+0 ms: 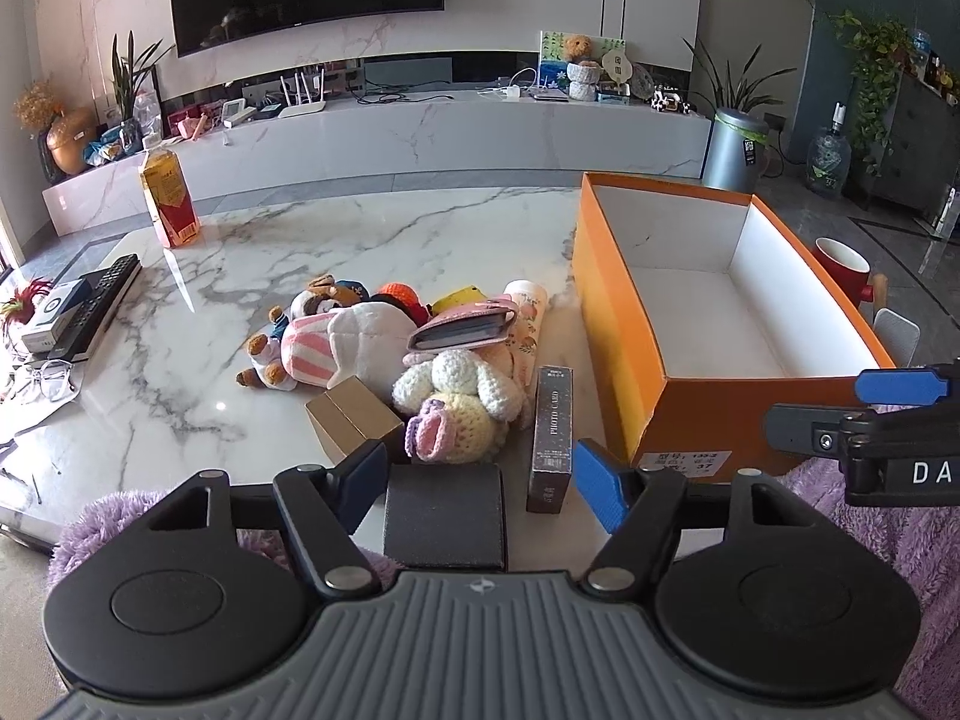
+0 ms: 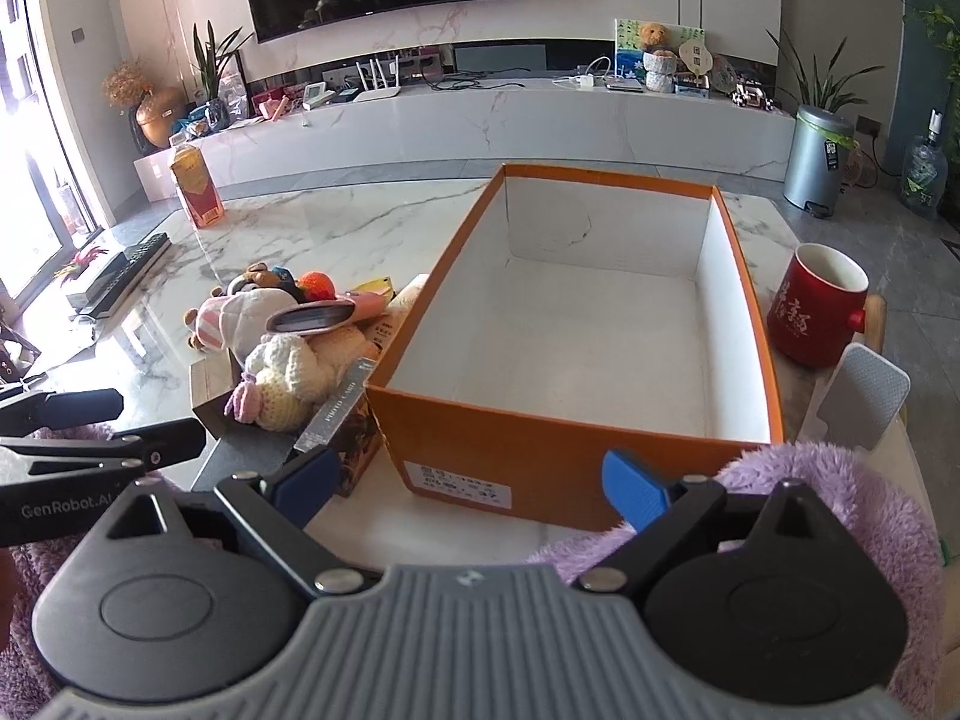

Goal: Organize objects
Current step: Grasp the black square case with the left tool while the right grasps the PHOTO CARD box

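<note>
An empty orange box (image 1: 690, 414) (image 2: 540, 438) stands open on the marble table (image 1: 360, 240). Left of it lies a heap: a crocheted doll (image 1: 462, 402) (image 2: 288, 378), a pink striped plush (image 1: 324, 348), a pink wallet (image 1: 462, 330), a tan box (image 1: 351, 420), a dark card box (image 1: 549, 444) (image 2: 342, 414), a black box (image 1: 444, 516). My left gripper (image 1: 480, 480) is open and empty, just above the black box at the table's near edge. My right gripper (image 2: 468, 480) is open and empty before the orange box's near wall.
A red mug (image 2: 816, 306) stands right of the box beside a grey pad (image 2: 864, 396). A yellow carton (image 1: 168, 198) stands far left. A remote (image 1: 96, 306) and glasses (image 1: 51, 375) lie at the left edge. Purple fleece sleeves (image 2: 810, 492) show near both grippers.
</note>
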Tool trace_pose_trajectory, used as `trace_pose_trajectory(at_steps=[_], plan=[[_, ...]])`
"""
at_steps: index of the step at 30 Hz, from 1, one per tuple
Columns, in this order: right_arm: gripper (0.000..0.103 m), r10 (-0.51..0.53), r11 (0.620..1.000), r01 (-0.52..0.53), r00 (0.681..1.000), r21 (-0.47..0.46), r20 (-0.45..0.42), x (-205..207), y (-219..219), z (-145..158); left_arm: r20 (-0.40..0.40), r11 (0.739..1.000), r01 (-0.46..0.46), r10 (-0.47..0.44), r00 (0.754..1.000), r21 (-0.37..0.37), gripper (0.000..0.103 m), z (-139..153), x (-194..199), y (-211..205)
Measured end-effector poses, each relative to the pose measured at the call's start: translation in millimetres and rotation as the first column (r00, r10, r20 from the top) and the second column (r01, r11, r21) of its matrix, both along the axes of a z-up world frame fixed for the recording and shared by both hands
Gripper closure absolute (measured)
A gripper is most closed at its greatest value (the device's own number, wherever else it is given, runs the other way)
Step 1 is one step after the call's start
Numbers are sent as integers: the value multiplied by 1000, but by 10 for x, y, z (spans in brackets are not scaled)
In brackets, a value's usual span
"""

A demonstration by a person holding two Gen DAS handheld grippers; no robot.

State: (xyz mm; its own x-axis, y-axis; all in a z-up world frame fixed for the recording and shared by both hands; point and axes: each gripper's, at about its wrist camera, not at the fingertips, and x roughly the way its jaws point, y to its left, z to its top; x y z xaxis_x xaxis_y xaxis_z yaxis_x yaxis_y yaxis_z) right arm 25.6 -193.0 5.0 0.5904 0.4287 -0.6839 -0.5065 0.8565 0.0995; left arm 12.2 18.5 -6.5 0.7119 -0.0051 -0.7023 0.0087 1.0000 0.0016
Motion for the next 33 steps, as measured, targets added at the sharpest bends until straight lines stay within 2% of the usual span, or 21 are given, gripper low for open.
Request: trace_pose_trajectory(at_steps=[1, 3, 5, 7, 10, 12, 15, 16, 17, 19, 22, 24, 33], plan=[[16, 14, 1000, -14, 1000, 3, -2, 11, 39, 16, -8, 1000, 3, -3, 1000, -4, 25, 3, 13, 24], [30, 45, 999, -45, 999, 20, -15, 30, 119, 32, -25, 1000, 14, -15, 1000, -18, 31, -3, 44, 78], [35, 84, 995, -82, 996, 47, -42, 47, 213, 24, -52, 999, 19, -20, 998, -29, 43, -38, 74, 132], [43, 122, 991, -117, 990, 72, -74, 63, 338, -11, -87, 998, 37, -41, 995, -41, 49, -100, 123, 181], [53, 160, 984, -149, 979, 95, -130, 118, 538, -127, -136, 999, 33, -38, 990, -39, 49, -226, 226, 253], [60, 171, 982, -151, 967, 115, -191, 191, 642, -237, -161, 999, 35, -40, 986, -35, 39, -298, 293, 279], [64, 146, 984, -112, 951, 138, -272, 307, 758, -386, -198, 1000, 24, -24, 980, 0, 32, -407, 391, 315], [64, 129, 986, -91, 947, 137, -294, 357, 790, -437, -212, 1000, 27, -28, 977, -8, 22, -441, 422, 343], [64, 117, 987, -76, 943, 141, -311, 404, 813, -480, -224, 999, 33, -38, 974, -28, 17, -469, 448, 367], [64, 95, 989, -47, 934, 143, -344, 480, 850, -547, -239, 997, 45, -57, 969, -55, 16, -505, 489, 388], [62, 62, 990, -10, 924, 139, -377, 572, 890, -616, -268, 997, 56, -70, 961, -57, 12, -574, 558, 395], [55, 32, 992, 18, 923, 127, -384, 615, 933, -656, -289, 996, 59, -74, 954, -63, 11, -622, 600, 395], [55, -91, 989, 132, 892, 63, -442, 759, 1102, -871, -365, 993, 42, -81, 927, -111, 9, -861, 797, 372]])
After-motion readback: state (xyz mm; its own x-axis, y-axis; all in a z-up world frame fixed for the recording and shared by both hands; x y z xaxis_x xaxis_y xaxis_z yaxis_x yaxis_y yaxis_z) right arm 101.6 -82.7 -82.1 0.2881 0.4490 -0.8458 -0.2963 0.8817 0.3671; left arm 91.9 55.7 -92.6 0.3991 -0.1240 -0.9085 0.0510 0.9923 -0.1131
